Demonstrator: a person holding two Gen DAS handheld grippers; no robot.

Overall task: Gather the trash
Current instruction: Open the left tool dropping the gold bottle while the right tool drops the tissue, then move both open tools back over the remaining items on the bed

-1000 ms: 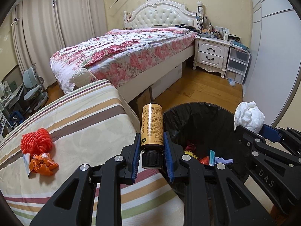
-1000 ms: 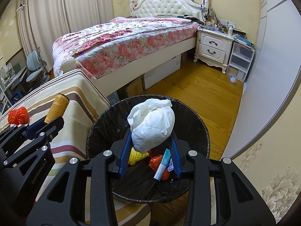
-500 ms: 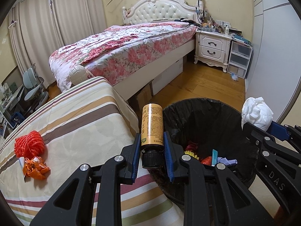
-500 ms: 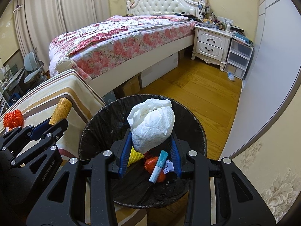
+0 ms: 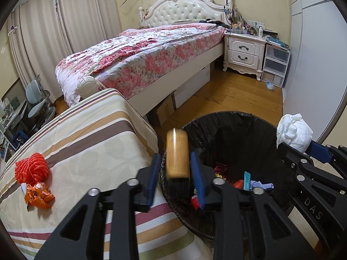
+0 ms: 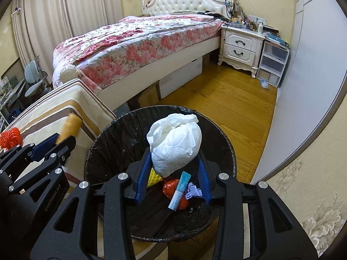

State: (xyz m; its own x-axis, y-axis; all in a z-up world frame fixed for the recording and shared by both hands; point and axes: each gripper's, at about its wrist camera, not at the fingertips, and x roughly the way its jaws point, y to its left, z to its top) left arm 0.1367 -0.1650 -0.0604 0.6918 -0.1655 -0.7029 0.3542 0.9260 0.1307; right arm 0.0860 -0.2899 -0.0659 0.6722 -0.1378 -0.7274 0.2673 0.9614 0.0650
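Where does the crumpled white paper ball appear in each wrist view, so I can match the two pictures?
Left wrist view: the white paper ball sits at the far right edge, between the jaws of the right gripper, beside the bin's rim.
Right wrist view: it sits at centre, between that gripper's own jaws, above the bin.
Shared landmark: the black-lined trash bin.

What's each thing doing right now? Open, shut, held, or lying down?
left gripper, jaws open.
brown bottle, blurred, seemingly loose between those jaws.
right gripper, shut on paper wad.
paper wad, held above the trash bin.
trash bin, upright, open, partly filled.
red net, lying on striped cloth.
nightstand drawers, shut.
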